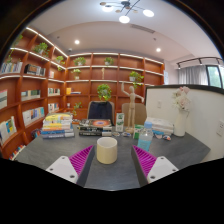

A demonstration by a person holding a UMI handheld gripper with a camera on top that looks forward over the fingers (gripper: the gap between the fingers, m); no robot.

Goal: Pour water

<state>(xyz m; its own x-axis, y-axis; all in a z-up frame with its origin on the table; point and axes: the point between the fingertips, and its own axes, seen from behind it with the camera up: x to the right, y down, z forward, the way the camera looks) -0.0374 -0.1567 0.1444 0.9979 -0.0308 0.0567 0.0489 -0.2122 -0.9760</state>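
A cream cup [107,150] stands upright on the grey table [110,172], just ahead of my fingers and centred between them. My gripper [111,163] is open, and its two magenta pads [81,158] flank the cup's near side with a clear gap on each side. A pale blue-green bottle [145,139] stands a little beyond the right finger. I cannot see inside the cup.
Stacked books [58,126] and more books [97,127] lie at the table's far side, with small bottles [120,122] beside them. A white partition [190,115] rises on the right. Wooden bookshelves [100,75] line the walls, and a potted plant [103,93] stands behind the table.
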